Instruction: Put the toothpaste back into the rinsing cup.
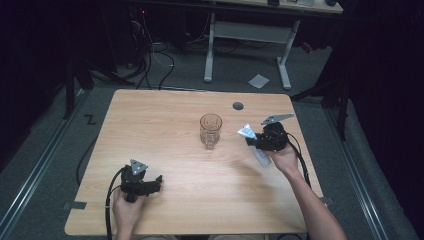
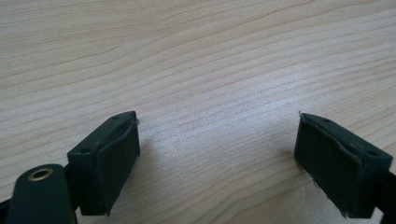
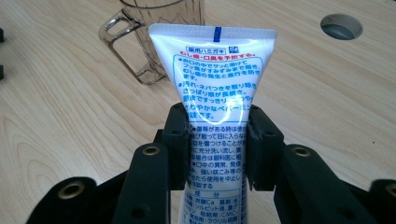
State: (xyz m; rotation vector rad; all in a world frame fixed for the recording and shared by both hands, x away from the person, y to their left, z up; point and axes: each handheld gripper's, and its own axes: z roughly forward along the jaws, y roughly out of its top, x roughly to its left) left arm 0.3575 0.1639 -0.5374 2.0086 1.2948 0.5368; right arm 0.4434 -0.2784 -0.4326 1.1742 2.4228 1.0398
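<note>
The right gripper (image 3: 217, 147) had the toothpaste tube (image 3: 215, 88) pinched across its middle, both black pads pressed flat against the printed sides. In the high view the tube (image 1: 252, 142) sat clear of the table (image 1: 165, 120), tilted, its crimped flat end aimed toward the clear plastic mug (image 1: 210, 130) just beside it. From the right gripper view the mug (image 3: 154, 42) stood upright beyond the crimped end, handle turned toward the camera, a round cable hole (image 3: 341, 25) in the tabletop off to the side.

The left gripper (image 1: 150, 184) rested low near the front edge of the table, well apart from the action, its 2 jaws spread wide with only bare wood between them.

The job looked like dropping the tube into the mug, and that step seemed about halfway done: lifted, not yet over the rim. To do it well, the hand needed to carry the tube above the mug's mouth first, then stand it nearer upright so 1 end entered cleanly instead of knocking the rim. The mug looked light, so a sideways nudge could have tipped it. The grip sat mid-tube, which left enough length below to lead into the opening before the pads let go.
</note>
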